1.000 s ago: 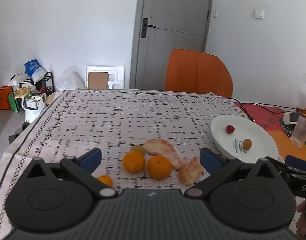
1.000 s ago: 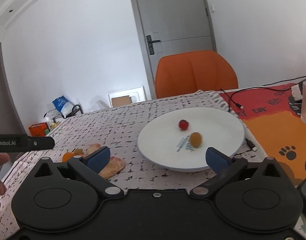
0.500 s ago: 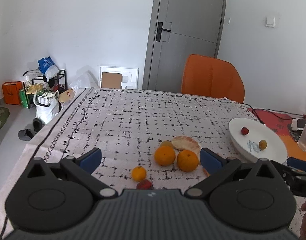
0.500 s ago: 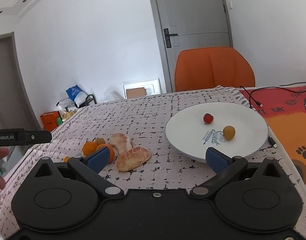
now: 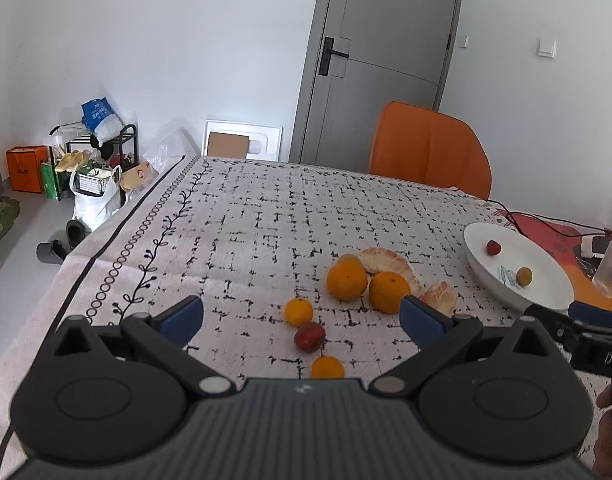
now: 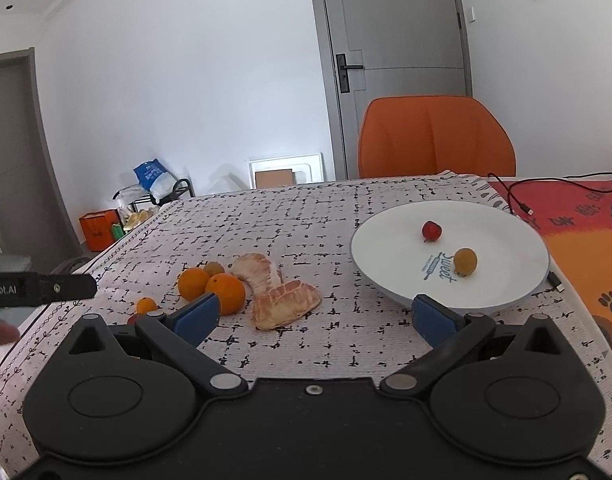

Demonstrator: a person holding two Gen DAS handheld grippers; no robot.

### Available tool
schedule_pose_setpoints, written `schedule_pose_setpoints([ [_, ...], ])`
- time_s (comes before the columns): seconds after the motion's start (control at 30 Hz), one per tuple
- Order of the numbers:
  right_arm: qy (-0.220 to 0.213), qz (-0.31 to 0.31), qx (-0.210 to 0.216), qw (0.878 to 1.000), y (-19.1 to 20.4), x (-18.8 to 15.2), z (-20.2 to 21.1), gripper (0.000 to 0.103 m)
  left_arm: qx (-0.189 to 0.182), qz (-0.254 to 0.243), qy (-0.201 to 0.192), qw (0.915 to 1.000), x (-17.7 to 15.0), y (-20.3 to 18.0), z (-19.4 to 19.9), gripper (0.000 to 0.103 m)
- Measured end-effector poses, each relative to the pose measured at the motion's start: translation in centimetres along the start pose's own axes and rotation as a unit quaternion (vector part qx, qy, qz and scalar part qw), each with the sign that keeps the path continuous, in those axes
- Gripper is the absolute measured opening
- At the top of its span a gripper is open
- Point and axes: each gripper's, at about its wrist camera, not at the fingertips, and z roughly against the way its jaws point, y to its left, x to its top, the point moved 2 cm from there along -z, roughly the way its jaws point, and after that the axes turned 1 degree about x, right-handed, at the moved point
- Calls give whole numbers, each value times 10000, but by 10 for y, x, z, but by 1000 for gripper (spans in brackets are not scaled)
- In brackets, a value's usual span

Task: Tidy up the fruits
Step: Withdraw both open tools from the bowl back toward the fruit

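Fruit was mostly still loose on the tabletop [image 5: 241,216] at this point, bunched toward its right side next to the white plate [image 6: 390,240]. Compared with a second earlier, both tongs had pulled back and up, so way more of the spread showed: two oranges [image 5: 347,281] touching each other, a couple of peeled citrus pieces [image 6: 285,303] just beside them, then a small orange [image 5: 298,312], a red lychee-looking fruit [image 5: 310,337] and another small orange [image 5: 327,367] closer to the near edge. Those last two weren't visible at all a second ago. Left tongs [image 5: 301,316] were spread wide with nothing between them, hovering right over the small fruits. Right tongs [image 6: 314,314] were spread and empty too, sitting between the citrus pile and the plate. Plate only had a red berry [image 6: 431,231] and a small yellow-brown fruit [image 6: 465,261] on it, well apart from the rest. So I'd guess the job was barely started, and the pull-back looked like lining up for the next pick, probably one of the little ones under the left tongs.
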Motion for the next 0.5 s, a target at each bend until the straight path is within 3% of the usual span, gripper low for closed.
schedule_pose_setpoints([
  [0.13, 57, 27, 11, 10000, 4, -2, -4, 101, -69, 72, -16, 9999, -5, 5, 0, 103],
  [0.27, 213, 23, 107, 9997, 7, -6, -9, 88, -132, 122, 3, 9998, -10, 8, -4, 101],
  [0.5, 324, 35, 226, 9992, 11, -11, -14, 88, -158, 38, -8, 9999, -18, 6, -8, 100],
])
